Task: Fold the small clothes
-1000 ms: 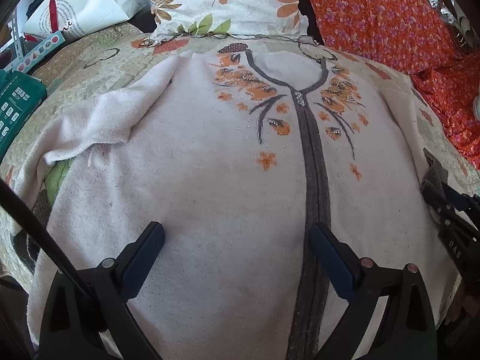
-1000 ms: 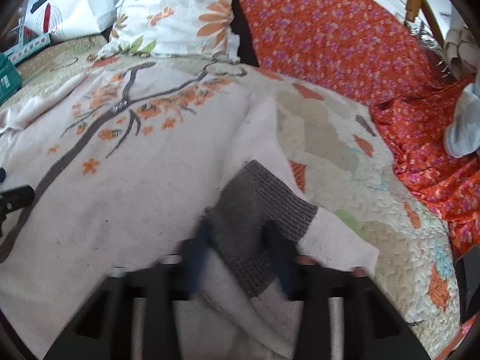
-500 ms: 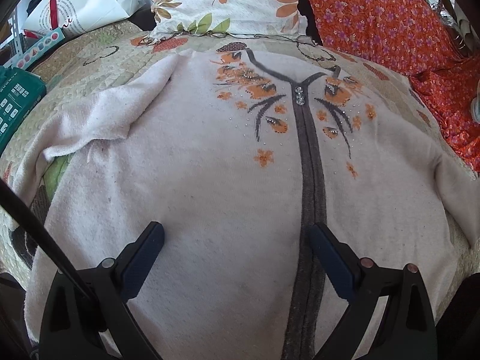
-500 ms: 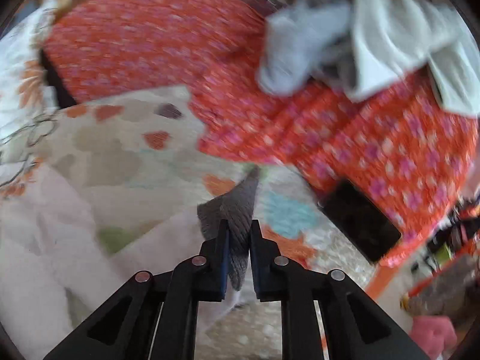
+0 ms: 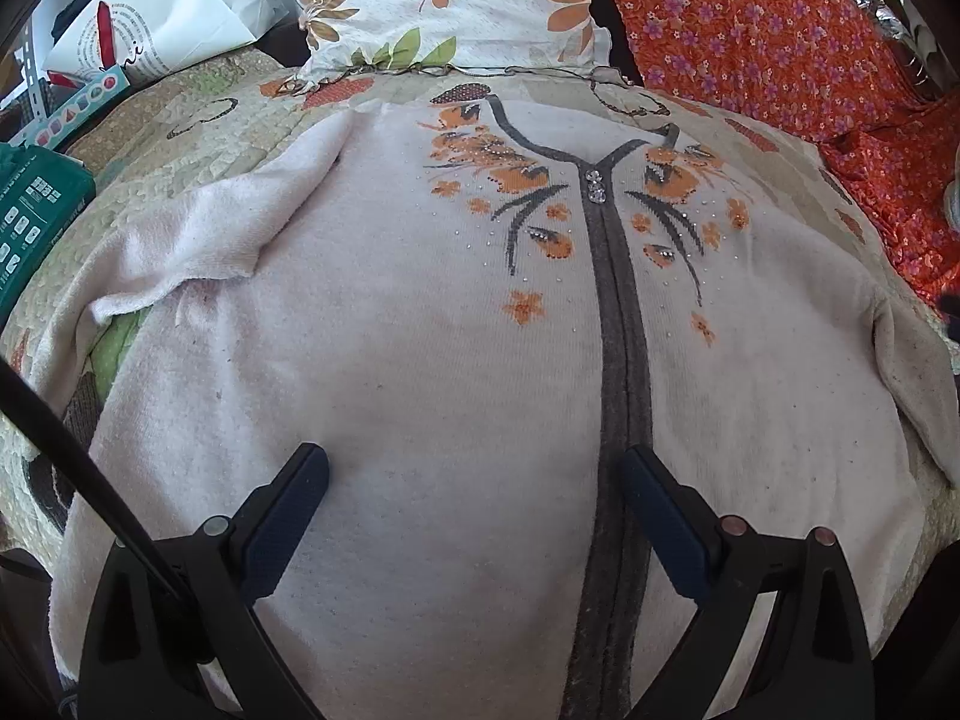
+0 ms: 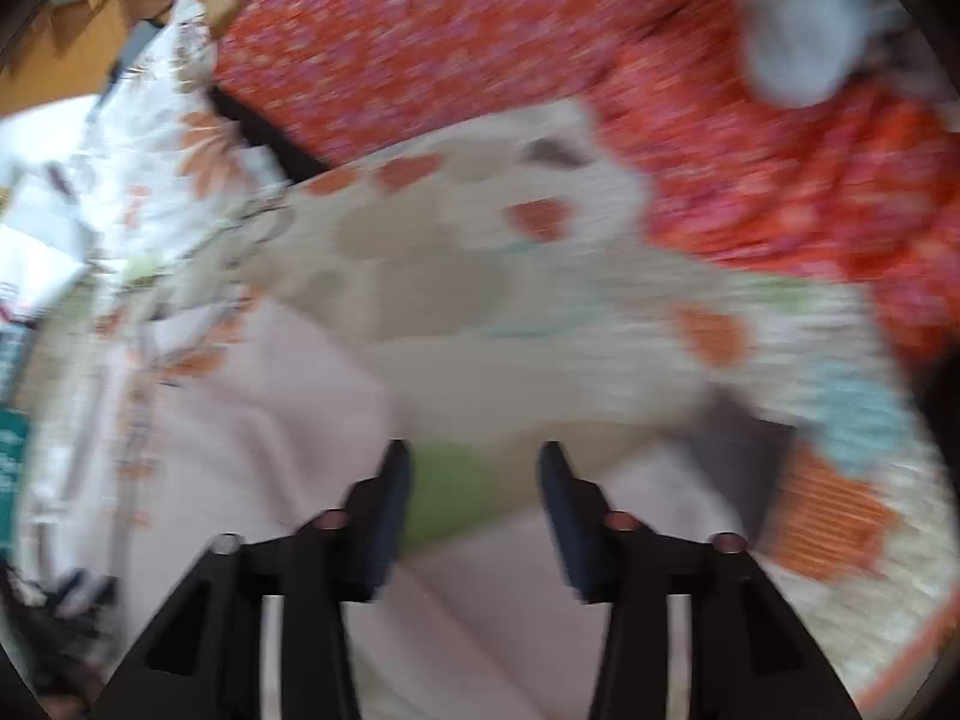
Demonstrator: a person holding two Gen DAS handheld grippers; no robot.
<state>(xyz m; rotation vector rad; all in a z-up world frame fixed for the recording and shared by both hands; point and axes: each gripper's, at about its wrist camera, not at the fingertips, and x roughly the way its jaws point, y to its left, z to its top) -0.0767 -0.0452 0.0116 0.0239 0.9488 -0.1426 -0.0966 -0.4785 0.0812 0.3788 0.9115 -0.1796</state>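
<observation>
Your pale cardigan (image 5: 420, 360) lies front-up across the middle of the quilted bed (image 5: 180, 120), collar toward the pillow edge. Your left gripper (image 5: 474, 498) hovers spread and empty over its hem; your right gripper (image 6: 474, 498) is parted too, holding nothing. The right view is smeared, so a hasty grab may snag quilt instead of sleeve

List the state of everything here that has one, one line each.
Pale pink knit cardigan with orange flowers: spread flat, front up, grey placket closed.
Its left-side sleeve: folded in over the body.
Grey ribbed cuff: lying loose.
Left gripper: open, empty.
Right gripper: open, empty.
</observation>
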